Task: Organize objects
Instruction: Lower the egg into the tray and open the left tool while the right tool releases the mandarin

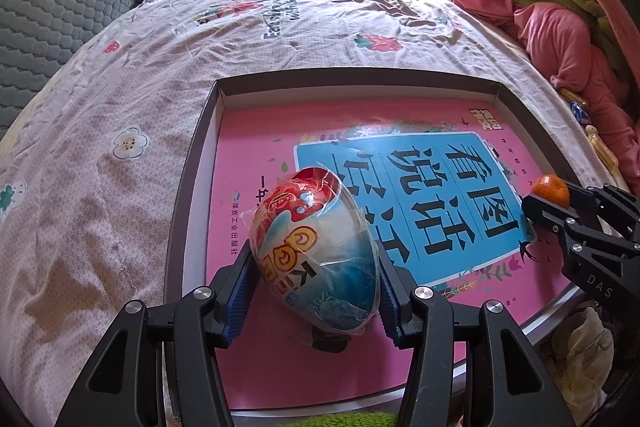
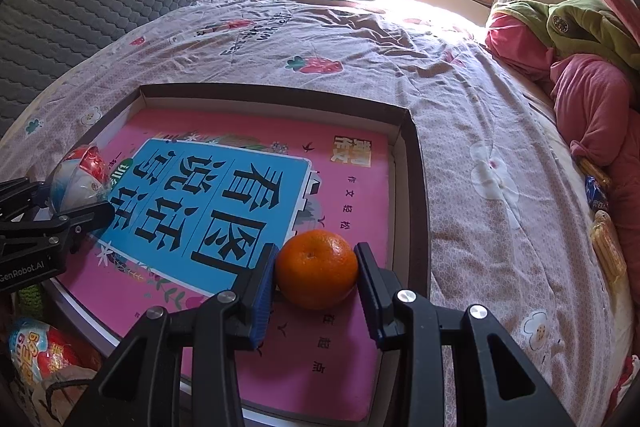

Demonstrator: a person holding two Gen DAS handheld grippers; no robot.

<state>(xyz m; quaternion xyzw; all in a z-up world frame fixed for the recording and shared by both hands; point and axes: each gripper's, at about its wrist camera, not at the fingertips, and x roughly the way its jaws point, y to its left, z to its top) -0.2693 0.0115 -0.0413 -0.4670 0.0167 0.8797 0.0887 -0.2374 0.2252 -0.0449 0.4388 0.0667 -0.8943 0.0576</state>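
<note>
My left gripper (image 1: 316,291) is shut on a wrapped toy egg (image 1: 316,251), red on top and blue-white below, held over the left part of a shallow brown box (image 1: 192,163). A pink book with a blue title panel (image 1: 400,187) lies flat inside the box. My right gripper (image 2: 316,279) is shut on an orange tangerine (image 2: 316,269), low over the book's right side (image 2: 344,187). The tangerine also shows in the left wrist view (image 1: 551,190), and the egg in the right wrist view (image 2: 78,179).
The box (image 2: 420,187) lies on a bed with a flowered pink sheet (image 2: 500,187). Pink and green bedding (image 2: 580,67) is heaped on the right, with snack packets (image 2: 606,251) beside it. A grey padded headboard (image 1: 60,7) is on the left. A second wrapped egg (image 2: 36,351) lies below the box's near-left corner.
</note>
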